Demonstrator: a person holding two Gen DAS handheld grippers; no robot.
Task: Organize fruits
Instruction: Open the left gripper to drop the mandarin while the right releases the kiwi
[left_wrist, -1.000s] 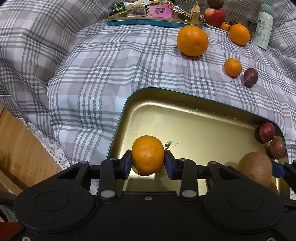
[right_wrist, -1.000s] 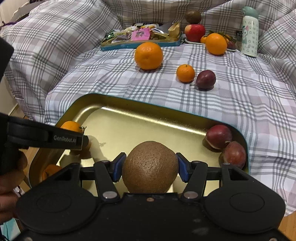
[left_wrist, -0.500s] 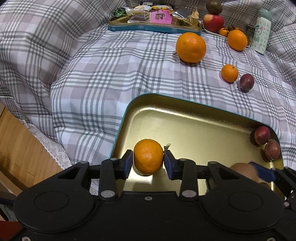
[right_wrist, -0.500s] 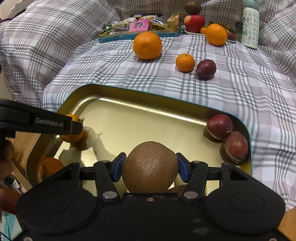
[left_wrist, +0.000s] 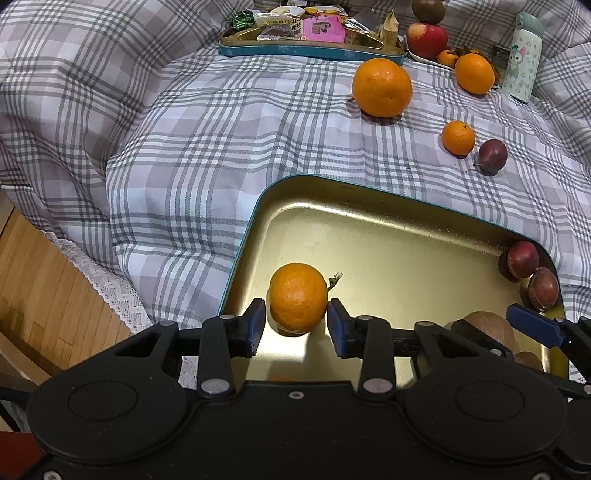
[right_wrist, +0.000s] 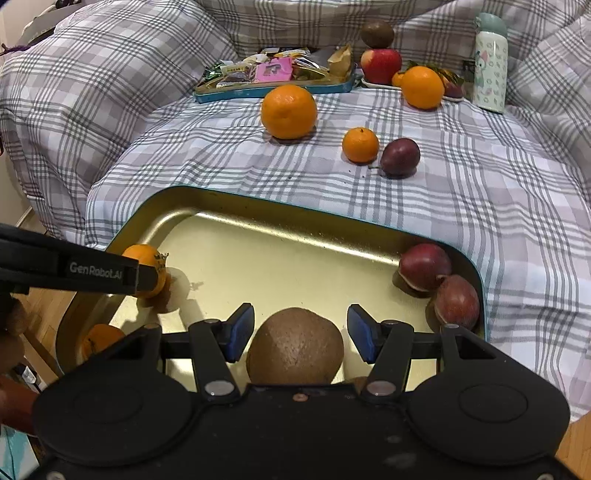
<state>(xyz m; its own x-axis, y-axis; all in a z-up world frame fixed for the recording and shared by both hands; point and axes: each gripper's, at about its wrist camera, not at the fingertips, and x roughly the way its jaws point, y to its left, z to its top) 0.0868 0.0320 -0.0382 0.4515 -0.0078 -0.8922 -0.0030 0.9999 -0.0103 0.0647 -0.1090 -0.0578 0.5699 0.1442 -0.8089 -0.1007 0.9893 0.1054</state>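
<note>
Plaid bedding (left_wrist: 192, 147) surrounds gold tray (left_wrist: 388, 206), centre bare

Left tool (left_wrist: 296, 326): I have its blue pads clamped on a mandarin (left_wrist: 297, 296), low over the gold tray (left_wrist: 388, 236).
Tray's right corner: I see two reddish passion fruits (left_wrist: 533, 271), touching.
Right edge: a brown kiwi (left_wrist: 489, 328) beside the other tool's blue pad (left_wrist: 532, 329).
Bed (left_wrist: 207, 147): plaid cover carrying a big orange (left_wrist: 381, 87), a small mandarin (left_wrist: 458, 137) and a purple passion fruit (left_wrist: 492, 155).
Far back: a snack tin (left_wrist: 310, 50), a red apple (left_wrist: 426, 38), a patterned bottle (left_wrist: 522, 55).
</note>
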